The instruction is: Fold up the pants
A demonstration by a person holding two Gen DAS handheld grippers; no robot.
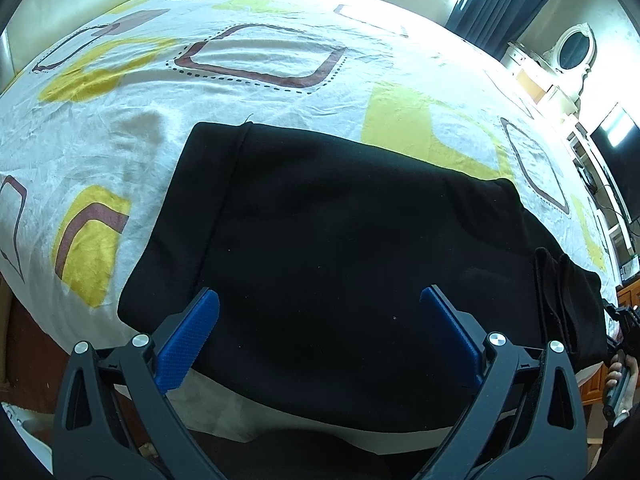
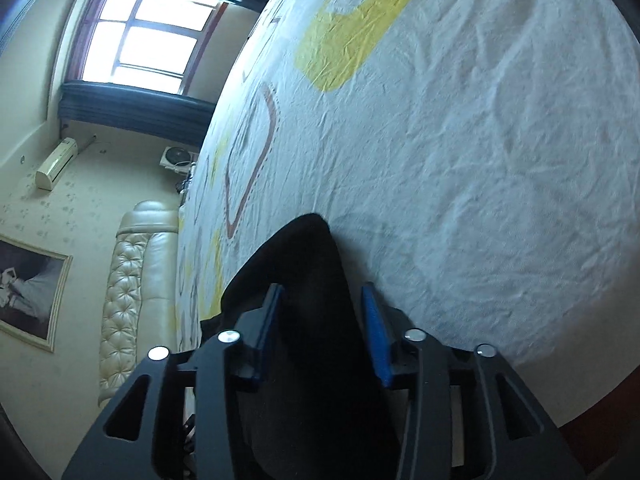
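Light source: daylight from the window (image 2: 146,38), blown out to white glare.
Exposure: the bedsheet (image 1: 260,92) is bright; the pants (image 1: 340,220) are a detailless black.
Distortion: strong fisheye curvature, dark vignetted corners.
Sharpness: slight softness in the right wrist view.

The pants (image 2: 312,320) hide the right claw's (image 2: 322,300) grip.

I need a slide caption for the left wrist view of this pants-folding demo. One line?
Open left gripper hovers over black pants spread on a patterned bedsheet.
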